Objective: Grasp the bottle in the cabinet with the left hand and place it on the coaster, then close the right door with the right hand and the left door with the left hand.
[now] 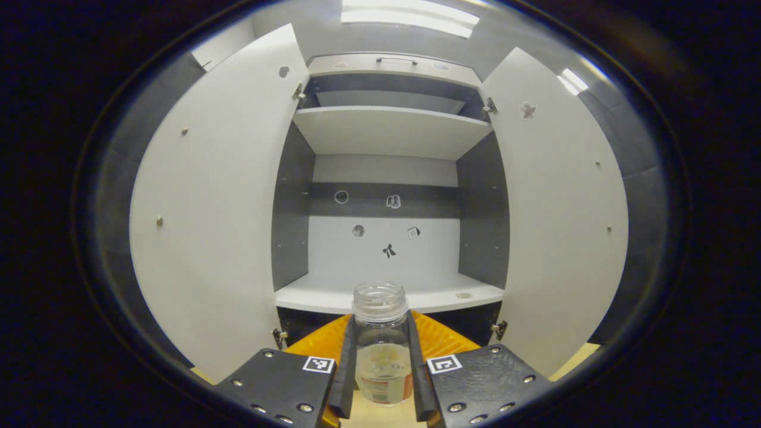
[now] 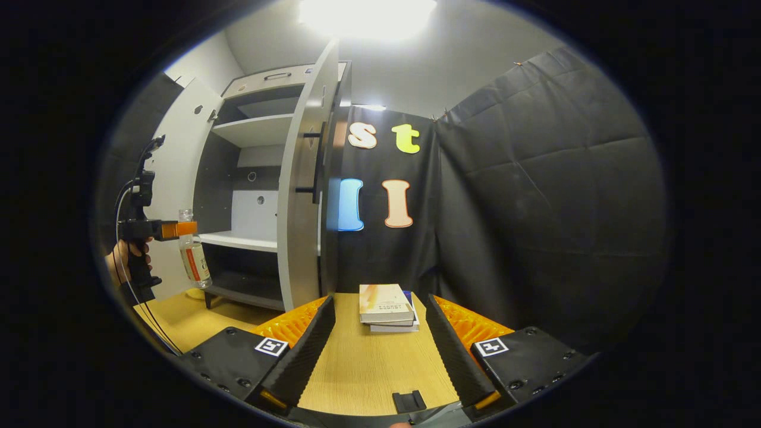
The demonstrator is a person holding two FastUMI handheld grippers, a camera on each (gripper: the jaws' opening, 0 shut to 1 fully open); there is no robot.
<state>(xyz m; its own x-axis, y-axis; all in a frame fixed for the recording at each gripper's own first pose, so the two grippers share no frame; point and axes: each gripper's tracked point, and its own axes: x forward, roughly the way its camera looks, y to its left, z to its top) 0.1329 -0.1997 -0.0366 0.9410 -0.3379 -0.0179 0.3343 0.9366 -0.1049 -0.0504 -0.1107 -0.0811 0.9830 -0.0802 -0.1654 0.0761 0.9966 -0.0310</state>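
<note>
A clear lidless bottle (image 1: pixel 379 304) with a red-and-white label stands upright between my left gripper's (image 1: pixel 381 362) fingers, which are shut on its body. It hangs in front of the open cabinet's lower shelf (image 1: pixel 416 297). Both white doors, left (image 1: pixel 214 208) and right (image 1: pixel 559 208), stand wide open. In the right gripper view, a hand holds the left gripper (image 2: pixel 178 229) with the bottle (image 2: pixel 193 258) just above a yellowish coaster (image 2: pixel 195 293) on the table. My right gripper (image 2: pixel 380 318) is open over the wooden table (image 2: pixel 368 362), right of the edge-on right door (image 2: pixel 303 196).
A small stack of books (image 2: pixel 386 304) lies on the table ahead of the right gripper. The right door carries a black bar handle (image 2: pixel 314 160). A small black part (image 2: pixel 409 401) sits at the table's near edge. An upper shelf (image 1: pixel 392 128) spans the cabinet.
</note>
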